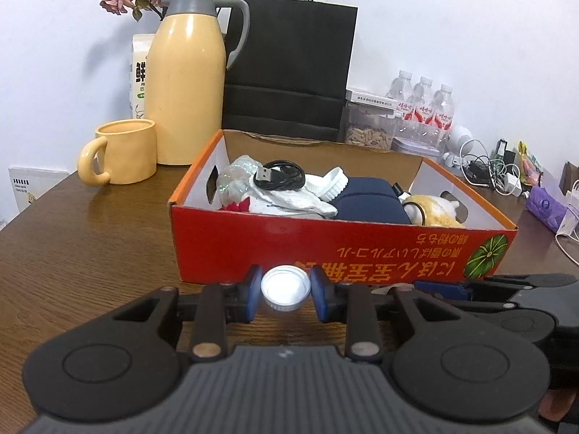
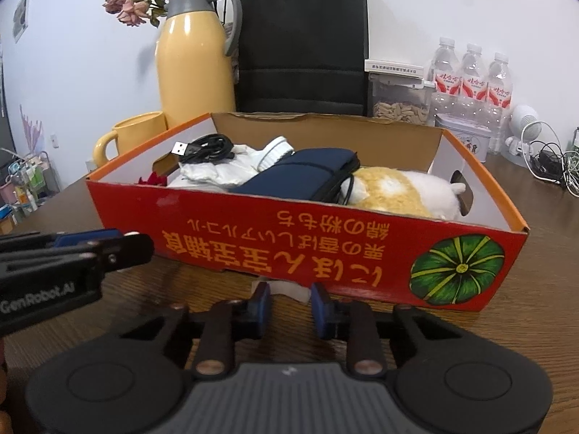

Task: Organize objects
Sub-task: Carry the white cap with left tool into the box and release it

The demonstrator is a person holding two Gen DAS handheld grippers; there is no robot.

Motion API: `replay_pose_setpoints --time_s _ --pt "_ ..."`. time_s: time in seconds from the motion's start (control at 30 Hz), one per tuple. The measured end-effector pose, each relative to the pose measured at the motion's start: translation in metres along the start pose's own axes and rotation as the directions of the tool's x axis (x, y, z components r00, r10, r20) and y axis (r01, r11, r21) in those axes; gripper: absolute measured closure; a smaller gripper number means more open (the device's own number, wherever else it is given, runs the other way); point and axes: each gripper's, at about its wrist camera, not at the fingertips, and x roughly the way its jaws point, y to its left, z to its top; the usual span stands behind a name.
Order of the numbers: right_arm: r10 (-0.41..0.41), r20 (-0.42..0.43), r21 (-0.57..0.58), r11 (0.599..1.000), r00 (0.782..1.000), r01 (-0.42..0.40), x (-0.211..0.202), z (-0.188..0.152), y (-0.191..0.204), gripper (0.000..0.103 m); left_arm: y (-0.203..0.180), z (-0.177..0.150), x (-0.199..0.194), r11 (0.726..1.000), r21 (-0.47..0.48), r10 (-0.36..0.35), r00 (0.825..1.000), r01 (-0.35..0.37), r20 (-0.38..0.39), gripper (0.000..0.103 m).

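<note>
Bottle cap (image 1: 286, 288), white, sits clamped between the blue pads of my left hand-held gripper (image 1: 286, 291), held just above the wooden counter (image 1: 90, 238) in front of the red cardboard box (image 1: 325, 249). My right hand-held gripper (image 2: 290, 302) is low at the box's near wall, jaws narrowed around a pale, crumpled scrap (image 2: 289, 289) lying at the box's foot; I cannot tell whether the pads press on it. Inside the box: a coiled black USB cable (image 1: 280, 177), a navy pouch (image 1: 369, 199), a white ribbed lid (image 1: 333, 184), and a yellow-and-white plush toy (image 2: 398, 190). Behind the box stand a yellow thermos jug (image 1: 188, 86), a yellow mug (image 1: 123, 152), a black paper bag (image 1: 289, 65) and three water bottles (image 1: 423, 101).
</note>
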Motion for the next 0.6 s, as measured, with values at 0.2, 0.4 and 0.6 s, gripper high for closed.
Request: replay_pose_setpoints --time_s 0.2,0.4,0.6 --pt "0.023 0.018 -0.003 1.000 1.000 -0.023 -0.002 0.000 -0.001 0.094 0.003 0.000 -0.002 1.000 -0.005 0.000 1.000 0.000 0.003 0.073" --pt "0.055 0.056 -0.019 0.998 0.997 -0.054 -0.010 -0.001 0.001 0.099 0.007 0.000 -0.003 1.000 -0.013 0.007 1.000 -0.007 0.005 0.073" --pt "0.066 0.152 -0.045 0.997 0.986 -0.060 -0.032 -0.008 0.004 0.100 0.011 0.000 -0.005 1.000 -0.019 0.013 1.000 -0.013 0.011 0.073"
